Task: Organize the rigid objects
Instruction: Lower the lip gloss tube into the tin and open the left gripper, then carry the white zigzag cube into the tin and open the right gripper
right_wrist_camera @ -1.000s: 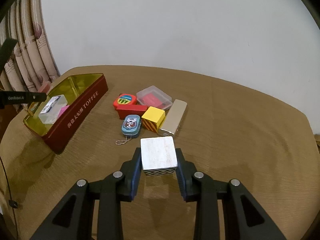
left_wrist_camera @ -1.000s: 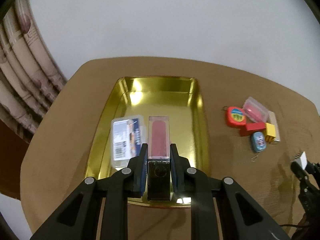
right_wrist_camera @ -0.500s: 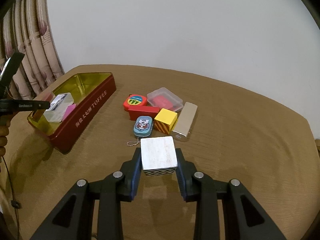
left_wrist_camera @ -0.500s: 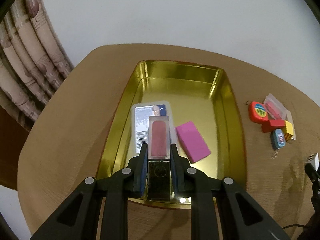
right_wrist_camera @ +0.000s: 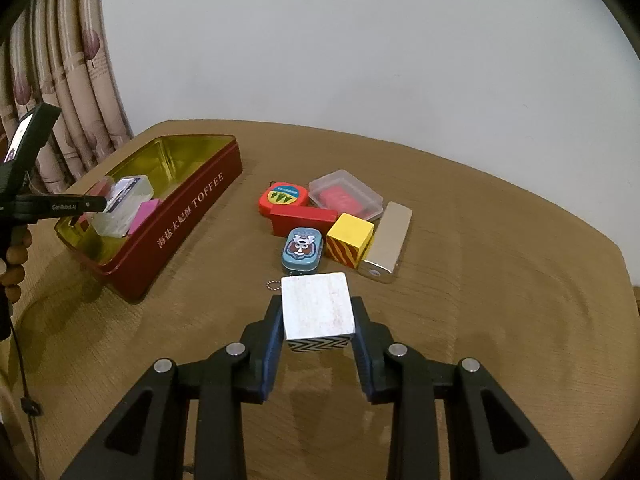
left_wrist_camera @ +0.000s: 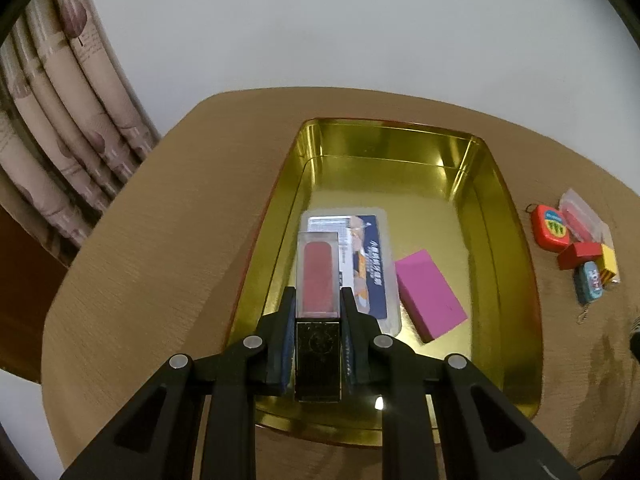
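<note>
My left gripper (left_wrist_camera: pixel 318 306) is clamped on a clear-cased lipstick (left_wrist_camera: pixel 317 276) with a dark cap, holding it over the near end of the open toffee tin (left_wrist_camera: pixel 516 240) on the brown table (left_wrist_camera: pixel 160 260). Inside the tin's gold interior lie a clear plastic box with a printed blue label (left_wrist_camera: pixel 360 248) and, just to its right, a pink block (left_wrist_camera: pixel 430 294); the lipstick hangs over the box's left edge in my view, and I cannot tell whether it touches.

My right gripper (right_wrist_camera: pixel 318 322) is closed on a white cube (right_wrist_camera: pixel 317 306) with a black zigzag pattern on its near face, held above the table short of the loose pile. In that pile, huddled and mostly touching, sit a red tape measure (right_wrist_camera: pixel 283 198), a clear case with red contents (right_wrist_camera: pixel 346 194), a red block (right_wrist_camera: pixel 303 220), a yellow cube with red stripes (right_wrist_camera: pixel 349 240), a silver bar-shaped object (right_wrist_camera: pixel 386 242) and a small blue tin on a bead chain (right_wrist_camera: pixel 302 249). The red tin, lettered TOFFEE on its side, stands well left of the pile, with my left hand (right_wrist_camera: pixel 14 256) at the frame's left edge.
</note>
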The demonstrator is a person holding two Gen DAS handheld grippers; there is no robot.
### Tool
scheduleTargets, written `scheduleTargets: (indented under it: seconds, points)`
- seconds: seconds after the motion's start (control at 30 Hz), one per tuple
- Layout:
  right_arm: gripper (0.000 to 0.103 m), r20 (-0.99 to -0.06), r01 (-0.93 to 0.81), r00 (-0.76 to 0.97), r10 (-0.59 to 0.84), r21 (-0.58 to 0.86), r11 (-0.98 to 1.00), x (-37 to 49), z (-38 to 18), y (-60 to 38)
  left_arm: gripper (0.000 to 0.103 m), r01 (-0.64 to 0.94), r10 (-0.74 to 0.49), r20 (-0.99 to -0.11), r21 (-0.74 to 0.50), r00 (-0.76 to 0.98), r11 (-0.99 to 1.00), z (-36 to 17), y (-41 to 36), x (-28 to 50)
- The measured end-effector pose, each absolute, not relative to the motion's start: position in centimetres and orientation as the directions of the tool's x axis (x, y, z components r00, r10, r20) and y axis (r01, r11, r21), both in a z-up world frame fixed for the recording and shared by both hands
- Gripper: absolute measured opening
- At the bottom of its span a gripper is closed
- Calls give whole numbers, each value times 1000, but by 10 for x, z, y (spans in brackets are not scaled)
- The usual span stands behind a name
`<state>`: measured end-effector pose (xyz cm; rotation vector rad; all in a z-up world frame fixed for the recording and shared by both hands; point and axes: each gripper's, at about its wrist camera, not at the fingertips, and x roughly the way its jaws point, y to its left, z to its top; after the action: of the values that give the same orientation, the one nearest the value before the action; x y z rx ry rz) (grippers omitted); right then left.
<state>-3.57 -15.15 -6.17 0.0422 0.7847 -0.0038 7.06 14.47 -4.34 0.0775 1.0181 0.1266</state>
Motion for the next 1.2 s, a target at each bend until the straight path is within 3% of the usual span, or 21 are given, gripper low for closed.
scheduleTargets:
  seconds: [0.43, 0.83, 1.2]
  points:
    - [32, -714, 11, 700, 4, 16, 1000, -28, -61, -136, 23, -77, 102, -830, 71, 549, 994, -31, 147, 63]
    - [32, -707, -1, 707, 10, 14, 1000, -19, -53, -113, 46, -118, 163, -785, 115, 597, 986, -13, 147, 29]
    - [32, -685, -43, 726, 54, 33, 999, -4, -39, -72, 48, -150, 163, -779, 89, 605, 985, -3, 159, 21]
